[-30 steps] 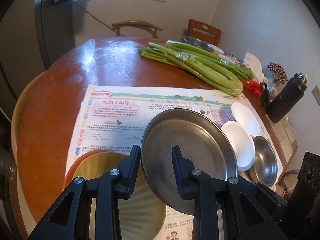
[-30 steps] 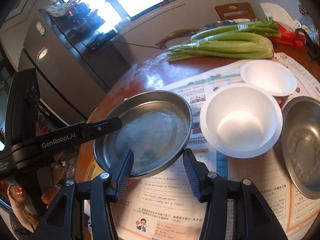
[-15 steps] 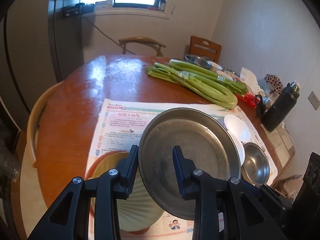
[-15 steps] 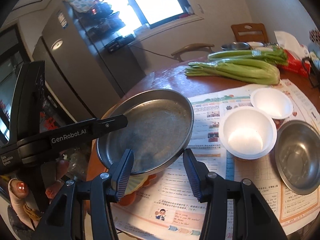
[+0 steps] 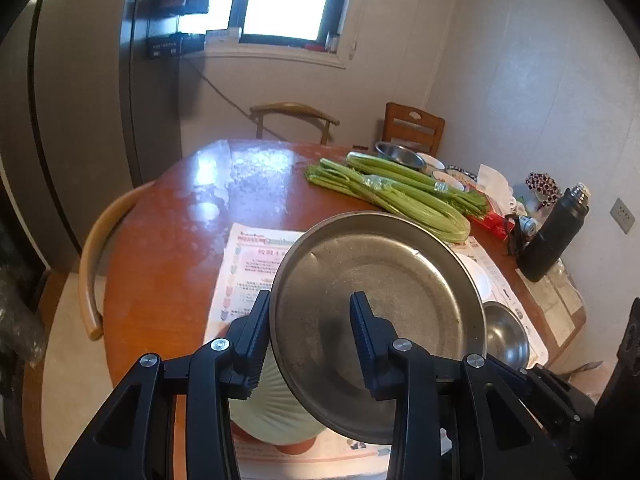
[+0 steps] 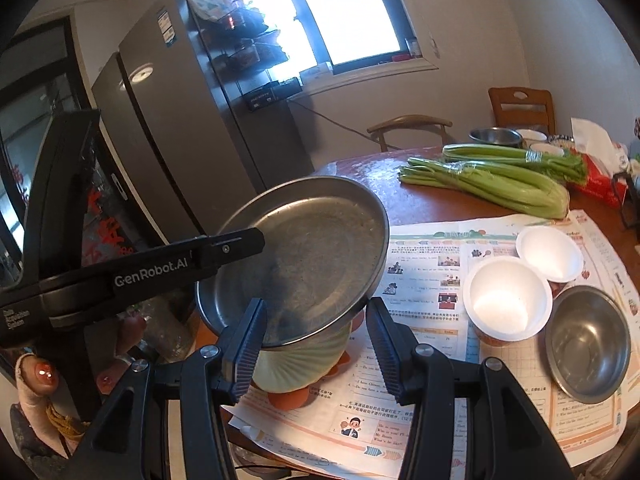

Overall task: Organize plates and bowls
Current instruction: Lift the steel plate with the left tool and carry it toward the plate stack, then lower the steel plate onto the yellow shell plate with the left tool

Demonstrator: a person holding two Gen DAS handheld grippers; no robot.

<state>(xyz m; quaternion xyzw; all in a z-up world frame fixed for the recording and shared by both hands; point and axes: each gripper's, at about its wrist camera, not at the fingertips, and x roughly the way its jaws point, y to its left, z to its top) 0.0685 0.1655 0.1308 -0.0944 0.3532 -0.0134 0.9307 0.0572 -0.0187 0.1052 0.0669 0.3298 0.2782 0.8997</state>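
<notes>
- One steel plate (image 5: 380, 300), up off the table (image 5: 168, 240) and tilted, above a green ribbed dish (image 6: 300, 364) with an orange rim.
- Right gripper (image 6: 316, 304) clamped on the plate's near rim, one finger over the inside, the other against the outer edge.
- Left gripper (image 5: 311, 300) with jaws opening, plate rim between them: left finger at the outer edge, right finger over the inner face. Cannot tell if either pad touches metal.
- Readable on the left gripper's side, right view only: "GenRobot.AI", plus small "Data Acquisition System".
- Printed sheet (image 6: 460, 248) under everything, with cartoon figures and picture boxes. Text too small to read.
- Two white bowls (image 6: 508, 300) (image 6: 550, 252) just beside each other on the sheet, and a small steel bowl (image 6: 588, 344) next to the nearer one.
- In the left view, white bowls mostly hidden behind the plate, green dish half hidden by plate and fingers.
- Celery bunches (image 6: 500, 184) further back on the table, more bowls behind them, hard to make out.
- Left view only: black flask (image 5: 554, 236) at the table's right edge.
- Right view only: hand (image 6: 36, 380) with a painted nail at lower left, cut off by the frame, and a grey fridge (image 6: 180, 128).
</notes>
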